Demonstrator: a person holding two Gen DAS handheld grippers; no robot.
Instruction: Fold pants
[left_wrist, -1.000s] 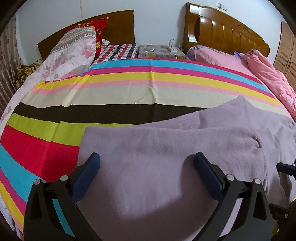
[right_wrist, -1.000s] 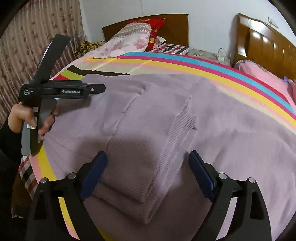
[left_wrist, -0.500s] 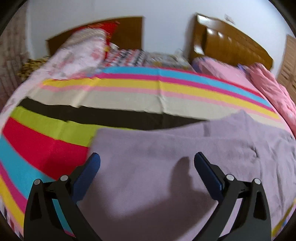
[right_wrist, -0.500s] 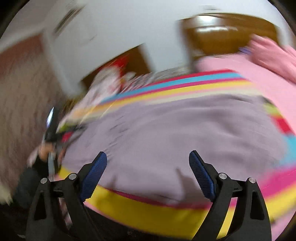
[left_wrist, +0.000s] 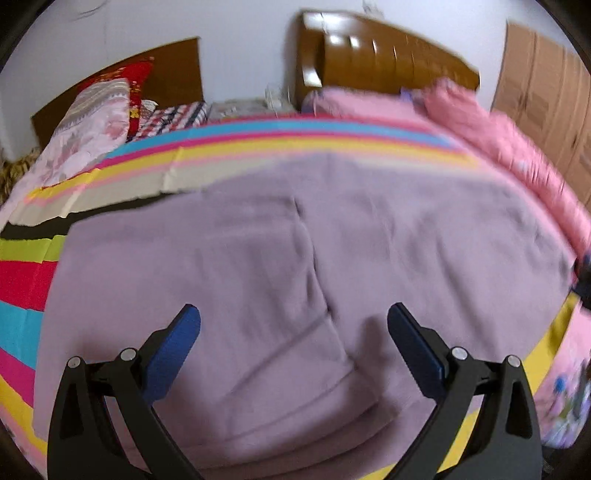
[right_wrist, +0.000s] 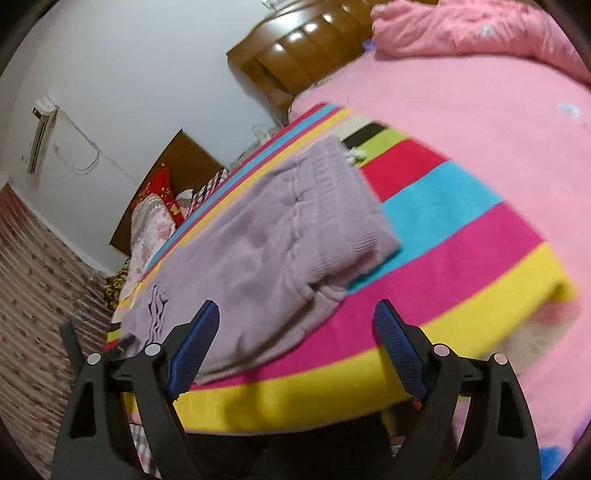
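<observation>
Lying flat, pants (right_wrist: 266, 236) near sheet (right_wrist: 461, 236) edge, right gripper (right_wrist: 295, 332) empty

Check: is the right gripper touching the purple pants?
Cannot tell. In the right wrist view the right gripper stands open over the purple pants; its left pad overlaps the cloth, showing neither gap nor contact.

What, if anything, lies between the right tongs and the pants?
Nothing visible. The right tongs stand open just off the near edge of the pants, which lie flat on the striped blanket; only bare blanket shows in the gap.
</observation>
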